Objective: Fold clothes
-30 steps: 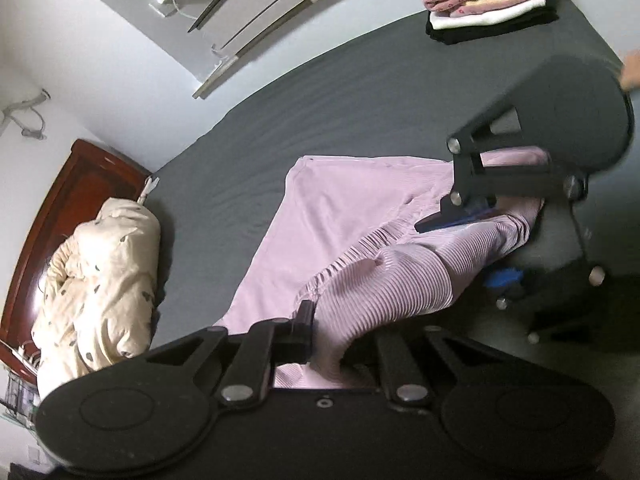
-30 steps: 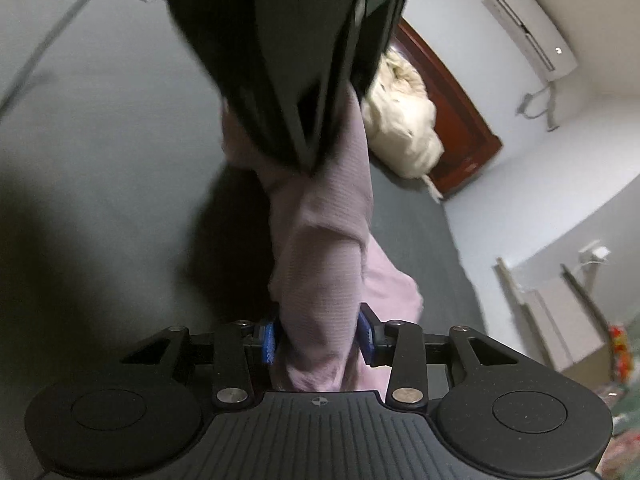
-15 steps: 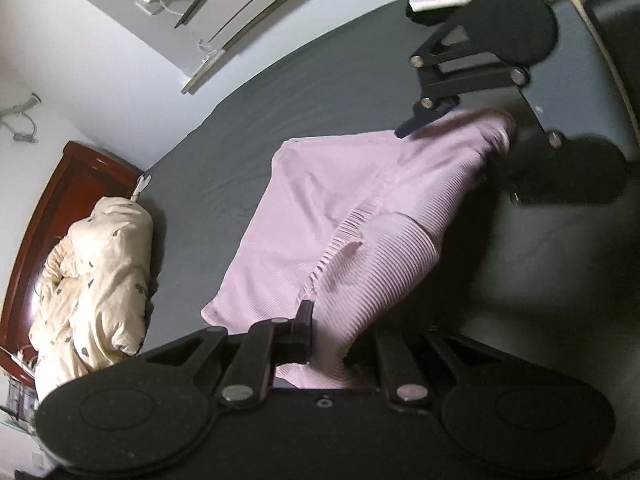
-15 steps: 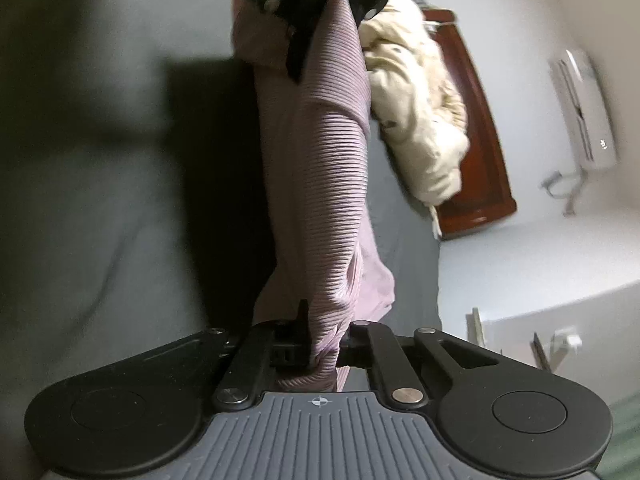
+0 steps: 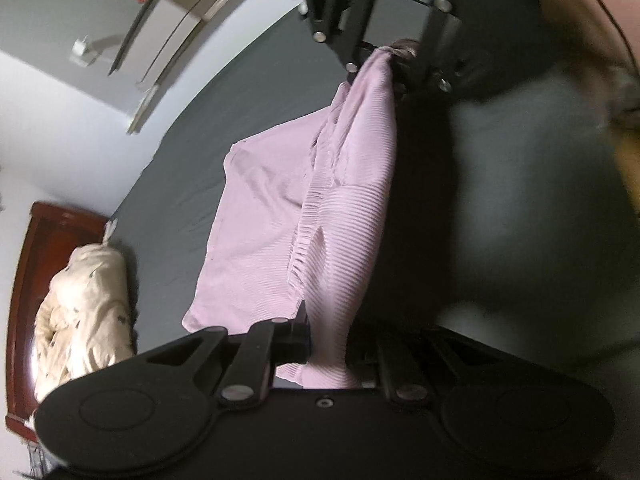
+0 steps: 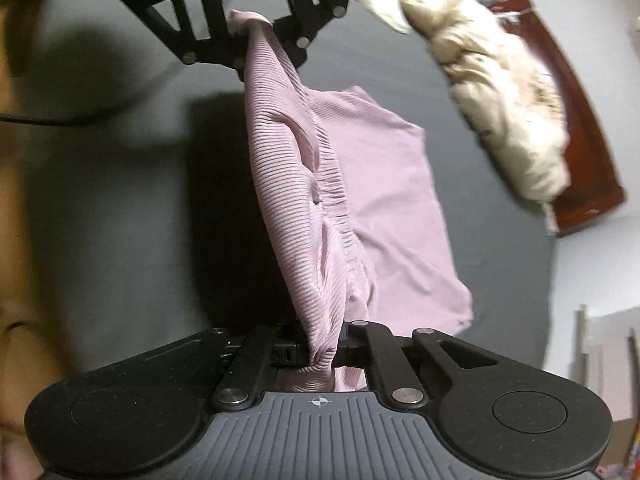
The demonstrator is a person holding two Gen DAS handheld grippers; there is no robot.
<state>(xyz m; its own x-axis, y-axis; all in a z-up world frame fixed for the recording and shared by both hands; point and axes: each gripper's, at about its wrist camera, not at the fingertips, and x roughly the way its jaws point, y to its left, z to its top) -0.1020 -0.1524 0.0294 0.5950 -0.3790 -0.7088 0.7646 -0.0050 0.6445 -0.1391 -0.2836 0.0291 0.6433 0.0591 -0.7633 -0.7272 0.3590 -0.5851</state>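
Both your left gripper and right gripper have jaws clamped on the pink top, ribbed edge lifted, rest on the bed. Soft, light, limp; grip corners.

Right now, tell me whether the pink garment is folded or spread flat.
Neither: partly lifted. The pink garment has one ribbed edge stretched between the left gripper and right gripper, the rest lying on the grey bed.

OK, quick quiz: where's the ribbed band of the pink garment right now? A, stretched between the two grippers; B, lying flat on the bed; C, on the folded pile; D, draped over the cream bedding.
A: the left gripper and right gripper each pinch an end of the pink garment, lifted off the grey bed.
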